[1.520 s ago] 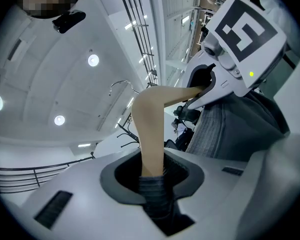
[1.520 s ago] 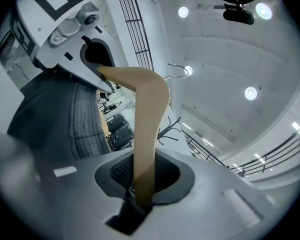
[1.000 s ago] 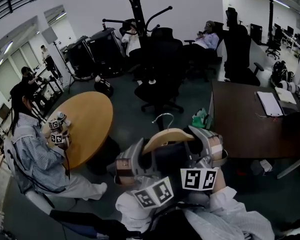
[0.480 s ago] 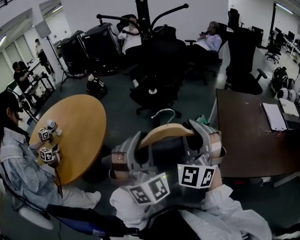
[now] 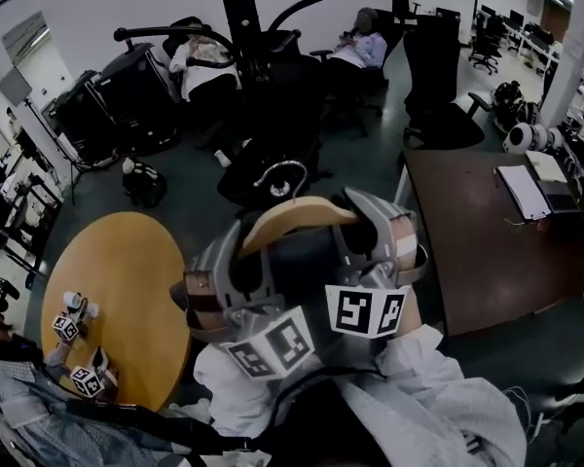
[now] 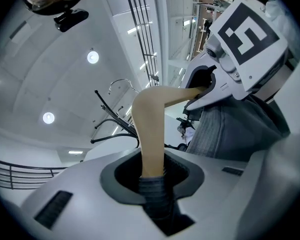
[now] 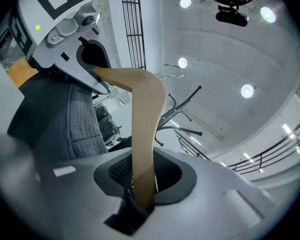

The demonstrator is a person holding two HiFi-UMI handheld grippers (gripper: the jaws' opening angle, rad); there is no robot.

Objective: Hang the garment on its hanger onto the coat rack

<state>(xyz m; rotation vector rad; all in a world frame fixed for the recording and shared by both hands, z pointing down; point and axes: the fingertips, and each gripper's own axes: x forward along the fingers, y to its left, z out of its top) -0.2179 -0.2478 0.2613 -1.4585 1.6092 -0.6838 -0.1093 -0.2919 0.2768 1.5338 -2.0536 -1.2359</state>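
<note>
A light wooden hanger point(image 5: 292, 217) with a metal hook point(image 5: 280, 171) carries a dark grey garment point(image 5: 302, 275). I hold it level in front of me, one gripper on each end. My left gripper point(image 5: 232, 261) is shut on the hanger's left arm point(image 6: 150, 129), with garment cloth point(image 6: 225, 129) in its jaws too. My right gripper point(image 5: 382, 246) has the right arm point(image 7: 145, 134) between its pads; its jaws are opening, though the wood still sits gripped. The black coat rack point(image 5: 238, 27) stands just beyond the hook, and its curved arms point(image 7: 182, 114) show overhead.
A round wooden table point(image 5: 117, 290) lies at the left, where another person holds marker-cube grippers point(image 5: 73, 353). A dark desk point(image 5: 487, 232) with papers is at the right. Black office chairs point(image 5: 438, 76), black cases point(image 5: 117, 105) and seated people surround the rack's base.
The hanger and both grippers have moved forward towards the coat rack, which now stands closer and larger. The round table has slid back to the lower left.
</note>
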